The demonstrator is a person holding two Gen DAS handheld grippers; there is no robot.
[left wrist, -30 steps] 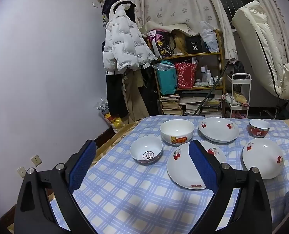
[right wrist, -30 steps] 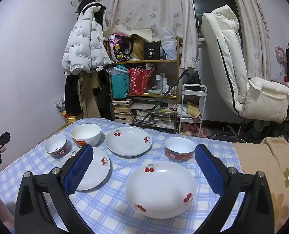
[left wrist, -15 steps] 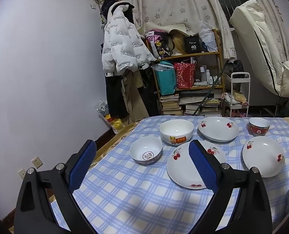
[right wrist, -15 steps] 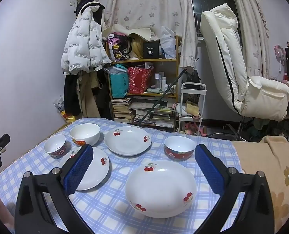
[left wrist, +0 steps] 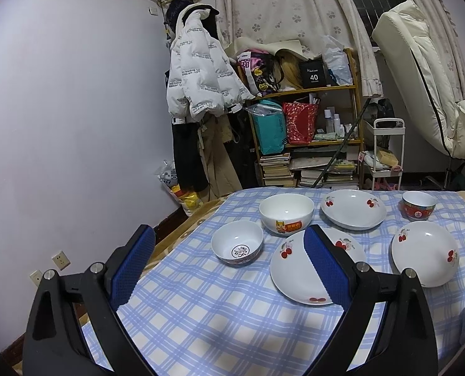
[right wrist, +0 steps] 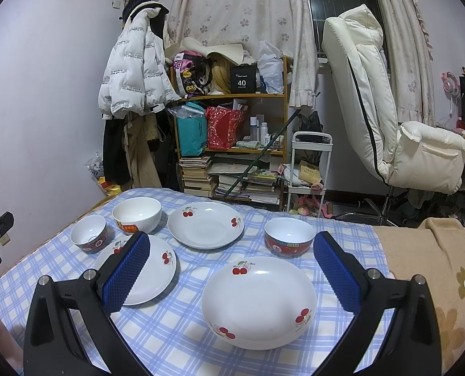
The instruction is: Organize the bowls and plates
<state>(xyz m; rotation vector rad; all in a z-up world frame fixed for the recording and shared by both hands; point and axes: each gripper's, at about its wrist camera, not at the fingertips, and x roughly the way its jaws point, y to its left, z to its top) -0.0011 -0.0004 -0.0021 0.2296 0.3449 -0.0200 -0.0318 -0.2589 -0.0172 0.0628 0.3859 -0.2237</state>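
Both the left gripper (left wrist: 229, 266) and right gripper (right wrist: 231, 272) hover with jaws wide and empty. The nearest cherry plate (right wrist: 259, 300) lies on the checked tabletop (right wrist: 169, 338); glazed, slippery, breakable, probably best pinched at its rim.

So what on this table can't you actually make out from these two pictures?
- Left wrist view: part of the nearest cherry plate is covered by the left gripper's finger.
- Right wrist view: the same plate is partly covered by the right gripper's finger.
- Lettering on the red bowl: too small to read.
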